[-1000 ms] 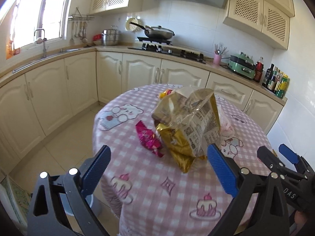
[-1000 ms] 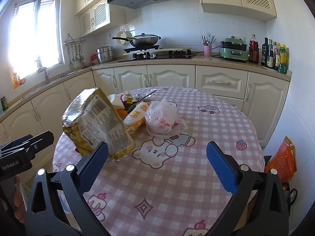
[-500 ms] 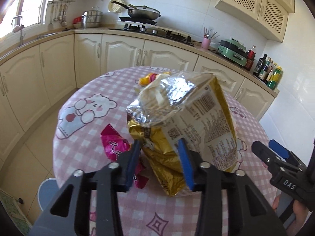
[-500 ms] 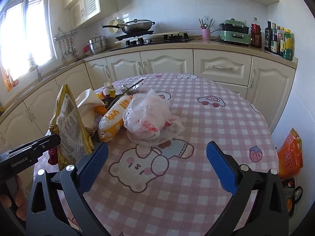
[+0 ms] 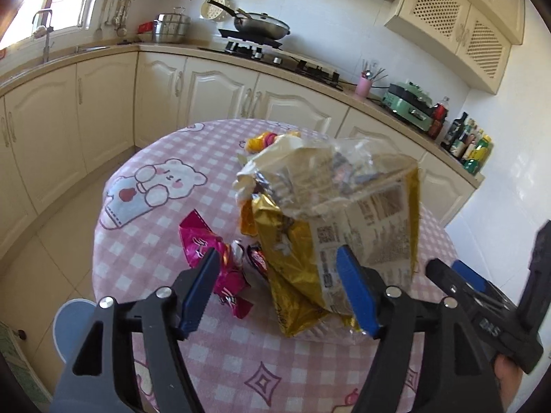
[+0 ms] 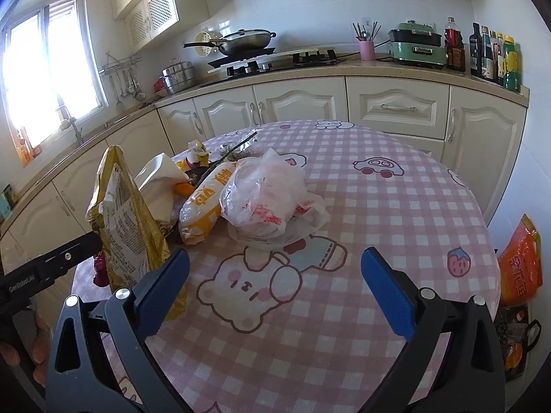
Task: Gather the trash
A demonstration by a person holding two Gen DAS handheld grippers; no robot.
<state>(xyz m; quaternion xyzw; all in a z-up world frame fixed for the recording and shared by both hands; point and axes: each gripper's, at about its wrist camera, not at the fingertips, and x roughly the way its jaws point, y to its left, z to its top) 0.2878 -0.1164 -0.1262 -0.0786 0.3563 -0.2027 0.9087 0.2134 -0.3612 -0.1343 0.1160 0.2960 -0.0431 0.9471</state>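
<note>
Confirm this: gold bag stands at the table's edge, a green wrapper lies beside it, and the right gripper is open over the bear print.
Wrong on one point: the wrapper beside the gold bag is magenta, not green, as the left wrist view shows. The rest holds: the right gripper is open over the bear print.

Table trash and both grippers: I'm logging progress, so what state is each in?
Gold snack bag: torn open, upright.
Pink wrapper: crumpled, lying flat.
Clear plastic bag: bunched, resting.
Left gripper: open, jaws just reopened, holding nothing.
Right gripper: open, empty.
</note>
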